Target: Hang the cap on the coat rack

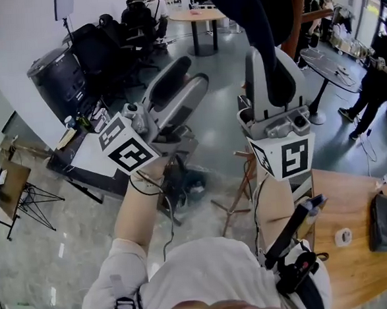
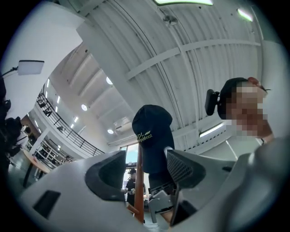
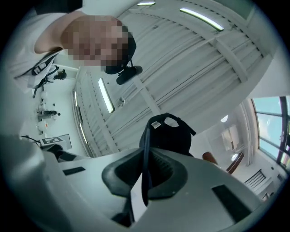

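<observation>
My right gripper (image 1: 270, 69) is raised and shut on the edge of a dark navy cap (image 1: 257, 10), which hangs up over its jaws. In the right gripper view the cap (image 3: 171, 136) stands above the jaws (image 3: 145, 168), its fabric pinched between them. The wooden coat rack pole (image 1: 296, 18) rises just right of the cap, with its legs (image 1: 239, 188) on the floor below. My left gripper (image 1: 181, 79) is open and holds nothing, left of the cap. The left gripper view looks up at the cap (image 2: 152, 136) and the pole (image 2: 139, 181) beyond its open jaws (image 2: 147, 170).
A round wooden table (image 1: 342, 199) at the right carries a black pouch (image 1: 381, 220) and a tape roll (image 1: 343, 237). Office chairs (image 1: 106, 44) and a round table (image 1: 197, 15) stand further back. People (image 1: 380, 78) stand at the far right. A tripod stand (image 1: 24, 195) is at the left.
</observation>
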Demonstrator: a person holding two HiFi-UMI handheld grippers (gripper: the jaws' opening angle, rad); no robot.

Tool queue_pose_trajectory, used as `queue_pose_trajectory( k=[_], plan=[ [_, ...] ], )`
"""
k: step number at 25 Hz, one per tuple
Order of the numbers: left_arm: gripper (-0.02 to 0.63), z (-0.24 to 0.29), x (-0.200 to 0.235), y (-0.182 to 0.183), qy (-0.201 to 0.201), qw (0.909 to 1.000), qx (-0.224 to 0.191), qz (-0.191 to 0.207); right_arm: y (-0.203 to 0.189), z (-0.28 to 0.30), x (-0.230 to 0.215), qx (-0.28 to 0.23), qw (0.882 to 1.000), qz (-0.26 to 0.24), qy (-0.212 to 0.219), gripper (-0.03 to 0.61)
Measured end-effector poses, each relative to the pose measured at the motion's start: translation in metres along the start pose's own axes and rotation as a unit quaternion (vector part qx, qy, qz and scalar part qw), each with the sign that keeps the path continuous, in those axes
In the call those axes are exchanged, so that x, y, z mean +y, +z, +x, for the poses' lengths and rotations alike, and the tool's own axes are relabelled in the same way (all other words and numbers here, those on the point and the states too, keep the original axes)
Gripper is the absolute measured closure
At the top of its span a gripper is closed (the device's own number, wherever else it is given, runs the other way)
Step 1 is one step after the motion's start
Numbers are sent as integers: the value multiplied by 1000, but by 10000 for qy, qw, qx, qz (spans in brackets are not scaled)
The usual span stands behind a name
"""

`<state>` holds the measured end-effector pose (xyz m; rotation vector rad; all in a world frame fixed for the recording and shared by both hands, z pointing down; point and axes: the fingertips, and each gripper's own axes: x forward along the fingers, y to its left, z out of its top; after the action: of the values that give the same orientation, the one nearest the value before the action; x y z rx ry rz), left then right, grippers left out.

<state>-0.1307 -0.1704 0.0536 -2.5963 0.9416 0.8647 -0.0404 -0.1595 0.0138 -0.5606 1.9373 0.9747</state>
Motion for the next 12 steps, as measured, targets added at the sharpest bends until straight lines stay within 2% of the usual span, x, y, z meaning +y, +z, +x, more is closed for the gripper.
queue_pose_trajectory(
  k=[3,5,8,12],
  plan=[
    [325,-18,10,10,176,9997,20,145,-20,10,14,-50,9981,609,-8,541],
    [325,-32,16,17,298,9993,44,205,-30,16,19,-97,9950,972,-185,541],
    [325,-50,26,26,466,9986,83,245,-44,21,16,-168,9886,1363,-626,541],
    [325,-72,35,28,636,9972,210,324,-61,17,1,-318,9720,1930,-1300,541]
  ],
)
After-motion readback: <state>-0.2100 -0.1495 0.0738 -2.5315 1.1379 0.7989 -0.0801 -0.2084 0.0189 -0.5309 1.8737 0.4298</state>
